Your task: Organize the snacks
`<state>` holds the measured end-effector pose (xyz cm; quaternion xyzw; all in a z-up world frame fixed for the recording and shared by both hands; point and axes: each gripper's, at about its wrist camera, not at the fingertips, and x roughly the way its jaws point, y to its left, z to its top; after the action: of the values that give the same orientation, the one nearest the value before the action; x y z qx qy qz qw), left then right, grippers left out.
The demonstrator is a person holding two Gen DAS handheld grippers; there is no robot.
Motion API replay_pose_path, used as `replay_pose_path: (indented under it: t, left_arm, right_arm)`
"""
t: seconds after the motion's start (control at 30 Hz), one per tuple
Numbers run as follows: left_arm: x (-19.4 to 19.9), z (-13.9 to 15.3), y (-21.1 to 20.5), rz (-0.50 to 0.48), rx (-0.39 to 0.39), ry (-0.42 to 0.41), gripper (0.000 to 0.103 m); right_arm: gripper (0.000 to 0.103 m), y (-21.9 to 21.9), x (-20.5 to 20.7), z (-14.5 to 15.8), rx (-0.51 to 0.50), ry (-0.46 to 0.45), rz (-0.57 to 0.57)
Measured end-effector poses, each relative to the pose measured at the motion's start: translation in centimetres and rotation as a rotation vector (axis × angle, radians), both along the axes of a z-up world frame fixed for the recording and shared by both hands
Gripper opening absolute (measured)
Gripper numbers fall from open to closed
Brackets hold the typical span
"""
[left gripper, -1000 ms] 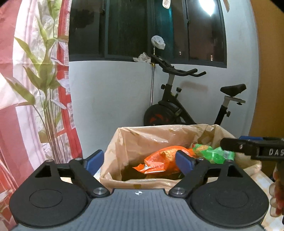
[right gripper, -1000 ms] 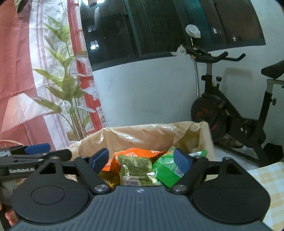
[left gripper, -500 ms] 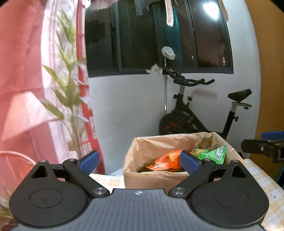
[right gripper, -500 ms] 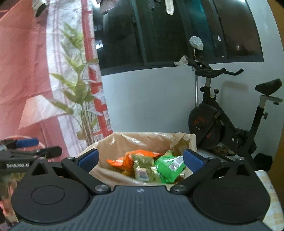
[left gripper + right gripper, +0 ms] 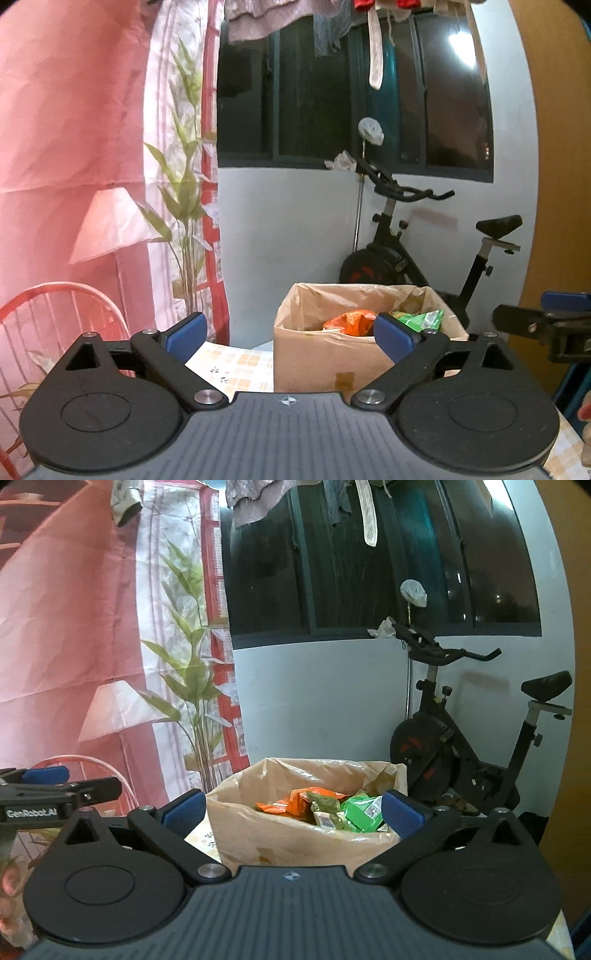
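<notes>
Checked tablecloth point(image 5: 236, 365), cardboard box point(image 5: 314, 365) holding orange packet point(image 5: 291, 801) and green packet point(image 5: 364, 808), left gripper point(image 5: 291, 332) and right gripper point(image 5: 291, 808) both wide, empty

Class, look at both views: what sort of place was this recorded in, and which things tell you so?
Most likely a room in a home, not a shop or lab. An exercise bike stands by the wall, clothes hang in front of the dark window, and a cardboard box of snack packets sits on a checked tablecloth.
</notes>
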<state>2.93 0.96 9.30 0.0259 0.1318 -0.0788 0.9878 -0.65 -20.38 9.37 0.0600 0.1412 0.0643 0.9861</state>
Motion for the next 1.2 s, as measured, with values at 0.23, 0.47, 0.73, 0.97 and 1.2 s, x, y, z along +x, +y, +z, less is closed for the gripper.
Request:
replay_pose_path:
  t: [0.23, 0.47, 0.73, 0.97, 1.2]
  left_arm:
    - [-3.9, 1.0, 0.1, 0.017, 0.031, -0.090, 0.098]
    - [-4.5, 1.4, 0.2, 0.034, 0.023, -0.097, 0.098]
    - [-4.8, 1.5, 0.2, 0.046, 0.016, -0.093, 0.098]
    - [-4.8, 1.5, 0.1, 0.044, 0.013, -0.086, 0.098]
    - [-4.9, 1.5, 0.2, 0.043, 0.009, -0.078, 0.098]
  right_arm:
    - [0.103, 1.4, -2.6, 0.2, -0.009, -0.013, 0.023]
    - [0.103, 1.8, -3.5, 0.4, -0.017, -0.016, 0.017]
    - [0.103, 1.9, -3.8, 0.3, -0.019, -0.010, 0.026]
    - [0.103, 1.8, -4.0, 0.2, -0.014, -0.009, 0.019]
    - [0.103, 1.6, -4.0, 0.2, -0.008, -0.008, 0.013]
